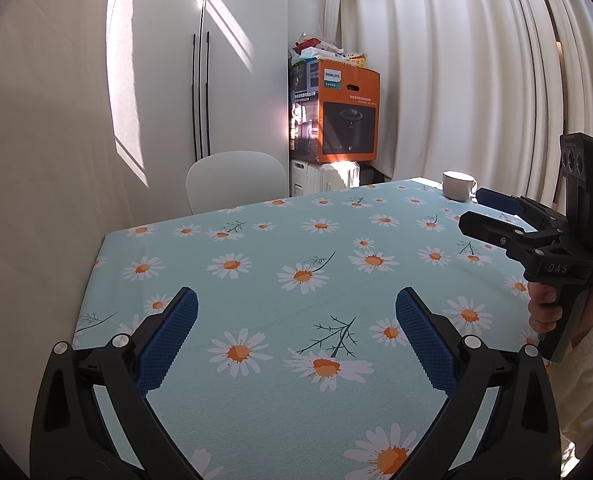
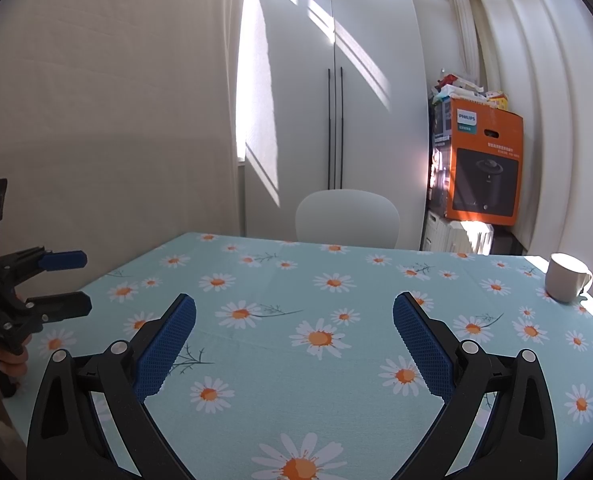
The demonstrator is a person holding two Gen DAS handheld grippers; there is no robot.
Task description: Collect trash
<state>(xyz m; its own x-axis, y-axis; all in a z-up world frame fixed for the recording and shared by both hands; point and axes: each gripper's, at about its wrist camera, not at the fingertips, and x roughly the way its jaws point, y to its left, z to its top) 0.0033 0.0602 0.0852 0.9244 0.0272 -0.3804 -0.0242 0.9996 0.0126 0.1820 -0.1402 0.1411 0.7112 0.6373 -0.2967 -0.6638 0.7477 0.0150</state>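
Two handheld black grippers with blue ribbed pads hover over a surface (image 2: 336, 400) covered by a light-blue cloth printed with white-and-orange daisies. The left gripper (image 1: 296, 320) has its fingers spread wide with nothing between them; the right gripper (image 2: 294, 320) is likewise released and empty. Each shows at the edge of the other's view, a hand (image 1: 544, 312) gripping the right one's handle.

One white ceramic mug (image 2: 567, 278) stands near the far right corner of the surface, in sunlight, well apart from both grippers. No piece of trash can be made out on the cloth.

Beyond the far edge stands a white rounded chair (image 2: 347, 218), pushed close. Behind it are white cabinet doors with thin black handles (image 2: 334, 128). An orange Philips carton (image 2: 482, 164), topped with loose packets, sits in the right corner beside cream pleated curtains (image 1: 456, 80). The surface's left edge lies near a cream wall.
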